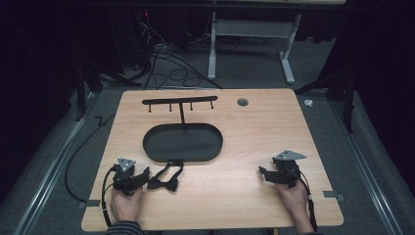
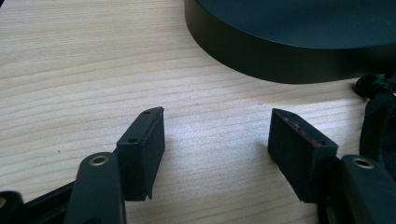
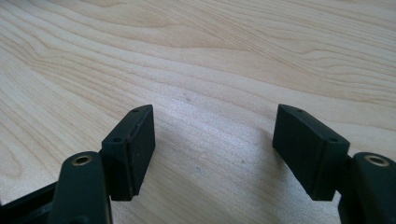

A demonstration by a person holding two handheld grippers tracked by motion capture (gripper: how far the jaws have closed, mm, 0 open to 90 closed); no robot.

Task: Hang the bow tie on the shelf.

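Black bow tie (image 1: pixel 165 182) lies flat on the wooden table (image 1: pixel 235 196), near edge side, just right of the left gripper (image 1: pixel 143 177) and just in front of the black oval tray (image 1: pixel 182 142); its strap loops back to touch the tray's front rim. In the left gripper view the tie is a dark shape at the right edge (image 2: pixel 380 126), outside the jaws, tray wall (image 2: pixel 261 56) ahead. Left gripper released, jaws spread wide, nothing between them, sitting low on the table. Right gripper (image 1: pixel 264 174) also released and empty, resting on bare wood well apart from the tie

Step in hand looks like the left gripper's pick of the tie. To do it well: swing the jaws right so the centre knot sits between the pads, not a wing or the thin strap, which would probably let it flop or slip. Come in low, pads almost on the wood since the fabric is flat. Keep off the tray rim. Close fully before lifting. T-shaped hook rack (image 1: pixel 179 102) stands behind the tray, likely destination, so grip leaving the strap loop free
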